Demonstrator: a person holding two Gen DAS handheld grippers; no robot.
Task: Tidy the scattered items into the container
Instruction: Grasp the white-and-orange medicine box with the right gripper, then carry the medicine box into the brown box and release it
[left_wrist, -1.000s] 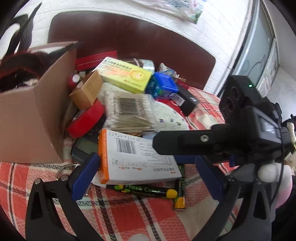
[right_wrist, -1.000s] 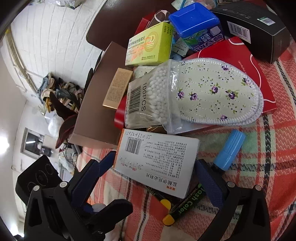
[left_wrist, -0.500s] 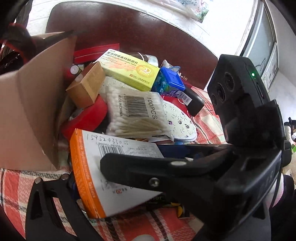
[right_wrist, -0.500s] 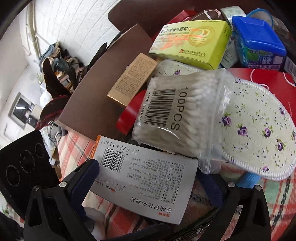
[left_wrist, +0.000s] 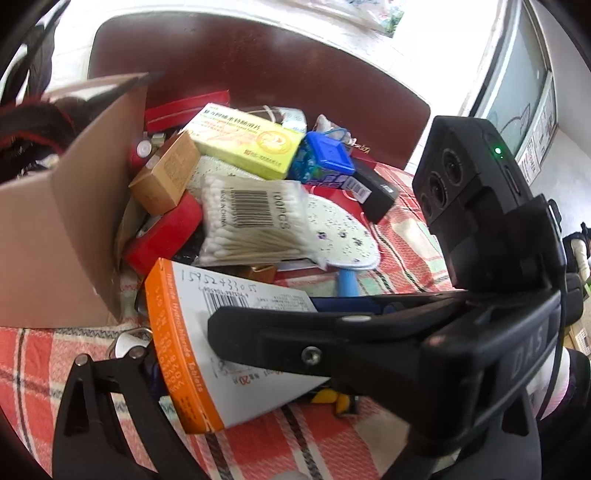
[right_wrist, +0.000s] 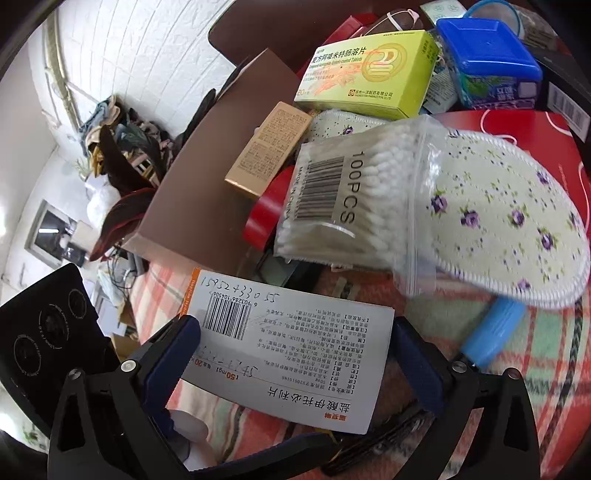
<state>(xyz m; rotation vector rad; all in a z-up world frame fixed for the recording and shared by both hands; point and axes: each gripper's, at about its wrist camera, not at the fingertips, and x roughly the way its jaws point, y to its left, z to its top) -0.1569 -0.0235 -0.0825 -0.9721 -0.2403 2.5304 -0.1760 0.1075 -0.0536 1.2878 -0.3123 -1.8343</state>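
Observation:
A white medicine box with an orange edge (right_wrist: 291, 354) sits between the blue pads of my right gripper (right_wrist: 295, 358), which is shut on its long sides and holds it tilted above the plaid cloth. In the left wrist view the same box (left_wrist: 192, 332) shows its orange edge, with a right gripper finger (left_wrist: 295, 336) across it. My left gripper (left_wrist: 280, 332) is wide, its jaws closing around the box without visibly pressing; its right finger is hidden. The brown cardboard box (left_wrist: 55, 229) stands at the left.
Piled against the cardboard box are a cotton swab bag (left_wrist: 255, 221), a yellow-green medicine box (left_wrist: 251, 140), a tan carton (left_wrist: 166, 173), a red tape roll (left_wrist: 166, 232), a blue-lidded tub (left_wrist: 325, 158), a floral insole (left_wrist: 343, 236) and a black box (left_wrist: 376, 192). A blue tube (right_wrist: 491, 336) lies on the cloth.
The right gripper moved in and shut on the white medicine box, then rolled, tipping the box off the cloth. It now crosses the left wrist view. The left gripper stayed put.

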